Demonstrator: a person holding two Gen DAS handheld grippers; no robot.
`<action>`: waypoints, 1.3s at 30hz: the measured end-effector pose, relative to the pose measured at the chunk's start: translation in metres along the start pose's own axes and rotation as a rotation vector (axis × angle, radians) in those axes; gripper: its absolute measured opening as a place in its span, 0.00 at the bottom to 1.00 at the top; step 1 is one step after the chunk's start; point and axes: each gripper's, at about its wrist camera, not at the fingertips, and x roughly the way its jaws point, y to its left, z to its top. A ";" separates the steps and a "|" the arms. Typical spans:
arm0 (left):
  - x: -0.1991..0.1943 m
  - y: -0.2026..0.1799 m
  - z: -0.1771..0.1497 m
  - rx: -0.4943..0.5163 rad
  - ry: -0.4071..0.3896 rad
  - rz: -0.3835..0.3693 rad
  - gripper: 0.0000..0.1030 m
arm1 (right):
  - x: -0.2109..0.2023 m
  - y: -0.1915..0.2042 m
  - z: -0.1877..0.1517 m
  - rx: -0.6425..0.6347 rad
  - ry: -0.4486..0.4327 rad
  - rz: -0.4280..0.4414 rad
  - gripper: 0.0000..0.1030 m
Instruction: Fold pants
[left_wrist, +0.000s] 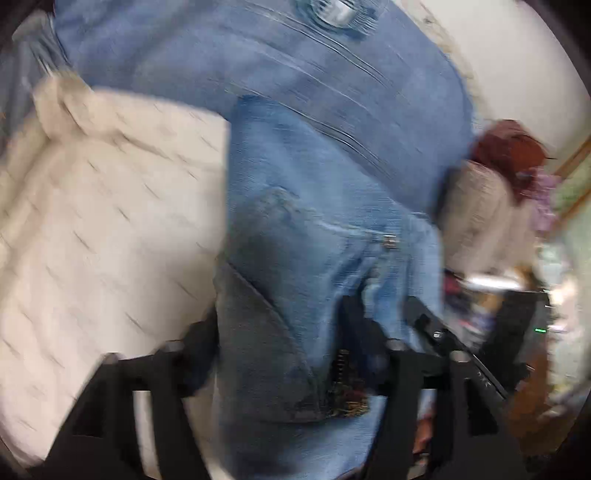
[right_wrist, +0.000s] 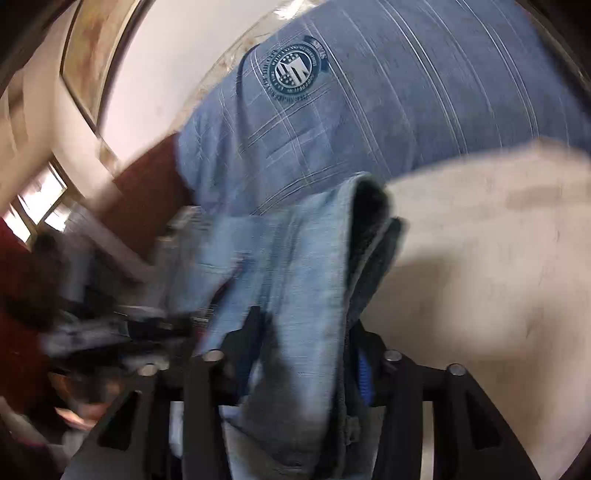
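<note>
Light blue denim pants hang bunched between my left gripper's fingers; a rivet and pocket seam show. My left gripper is shut on the pants' cloth, lifted above the bed. In the right wrist view the same pants drape over my right gripper, which is shut on a folded denim edge with a dark inner side. Both views are motion-blurred. The other gripper shows at the right of the left wrist view.
A white quilted bed cover lies left and below. A person in a blue plaid shirt with a round crest stands close behind the pants. Cluttered furniture and a window sit at the sides.
</note>
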 end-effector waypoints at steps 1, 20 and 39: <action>0.002 0.004 0.006 0.013 -0.024 0.108 0.75 | 0.010 0.005 0.002 -0.025 0.021 -0.075 0.67; -0.013 0.026 -0.091 0.189 -0.123 0.624 0.80 | -0.056 0.052 -0.057 -0.173 0.045 -0.381 1.00; -0.047 -0.001 -0.142 0.203 -0.110 0.490 0.80 | -0.108 0.051 -0.090 -0.191 0.000 -0.427 1.00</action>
